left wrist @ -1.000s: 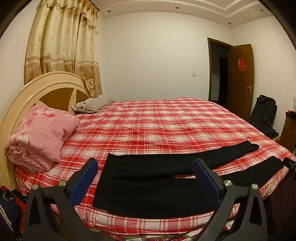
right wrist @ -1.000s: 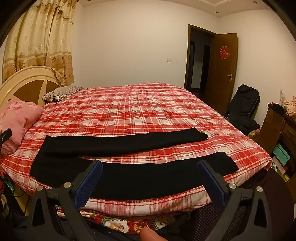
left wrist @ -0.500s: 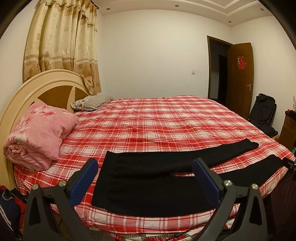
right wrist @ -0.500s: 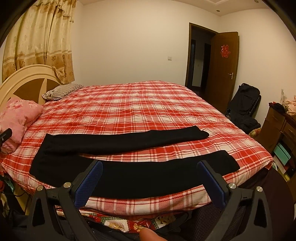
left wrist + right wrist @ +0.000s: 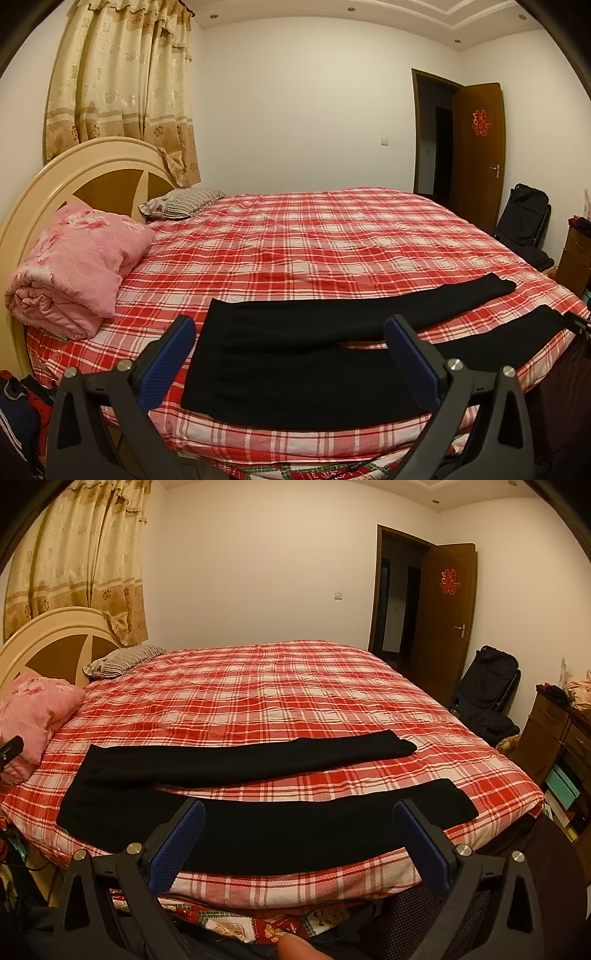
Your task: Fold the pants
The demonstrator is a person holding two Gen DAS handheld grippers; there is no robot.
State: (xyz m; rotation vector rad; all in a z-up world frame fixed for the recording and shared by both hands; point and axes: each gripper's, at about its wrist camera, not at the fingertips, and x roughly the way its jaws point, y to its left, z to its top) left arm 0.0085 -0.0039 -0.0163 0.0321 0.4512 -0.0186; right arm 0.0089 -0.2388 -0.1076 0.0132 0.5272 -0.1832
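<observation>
Nearest the lens, the left hand-held gripper hangs with its blue pads wide apart and empty over the waist end; the right hand-held gripper is likewise spread, over the near leg. The black pants lie flat along the near edge of the bed, waist towards the headboard, legs splayed. They look soft, light and limp, so they would sag unless pinched at the waistband and a cuff. Only the right view shows a fingertip and drawers; the left shows the whole rolled pink quilt.
</observation>
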